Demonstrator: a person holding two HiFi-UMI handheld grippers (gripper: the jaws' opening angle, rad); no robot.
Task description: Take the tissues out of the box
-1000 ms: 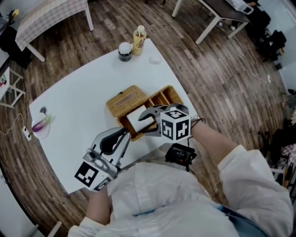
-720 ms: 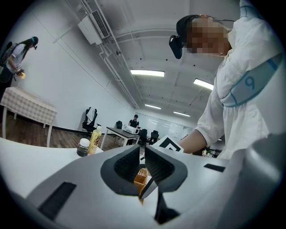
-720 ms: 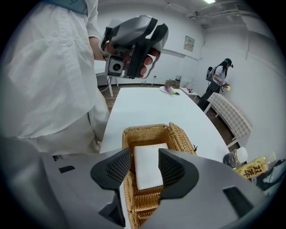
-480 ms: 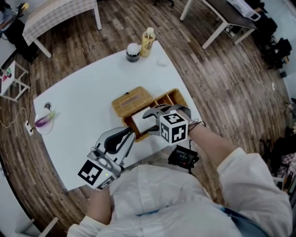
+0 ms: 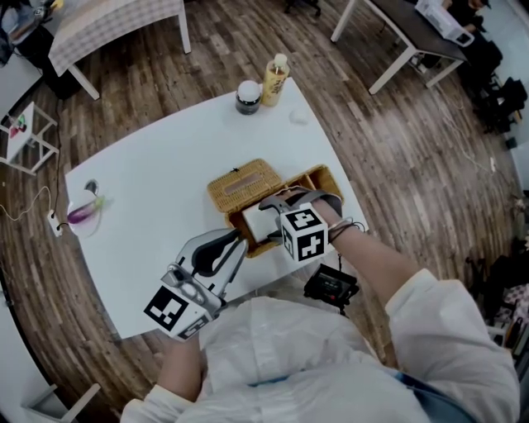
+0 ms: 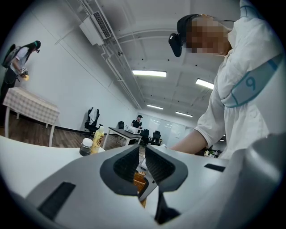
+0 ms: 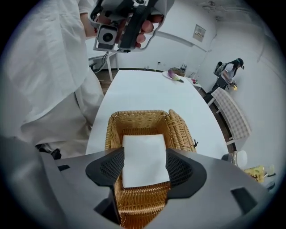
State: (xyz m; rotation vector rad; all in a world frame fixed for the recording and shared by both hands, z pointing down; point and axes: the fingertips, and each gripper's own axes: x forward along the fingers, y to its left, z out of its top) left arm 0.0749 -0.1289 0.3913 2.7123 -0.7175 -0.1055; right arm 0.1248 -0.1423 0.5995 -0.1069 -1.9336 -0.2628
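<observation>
Tissues (image 7: 144, 154), a flat white stack, lie inside an open wicker box (image 7: 138, 115) on a white table (image 5: 149, 190). Right gripper (image 7: 144, 167) points down into the box; its jaws have just been opening and stand either side of the stack, not squeezing it. Left gripper (image 6: 141, 156) hovers level near the box, jaws together and empty.

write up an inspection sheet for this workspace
surface: white table, no damage seen
job's things: wicker box open, lid lying beside it; white tissues inside
clutter: yellow bottle, jar, plate at the left edge
tongs: left tongs jaws together, empty; right tongs over the box, jaws just been opening, tissues between them, ungripped
cables: white cable on the floor left of the table
surroundings: wooden floor, other tables
</observation>
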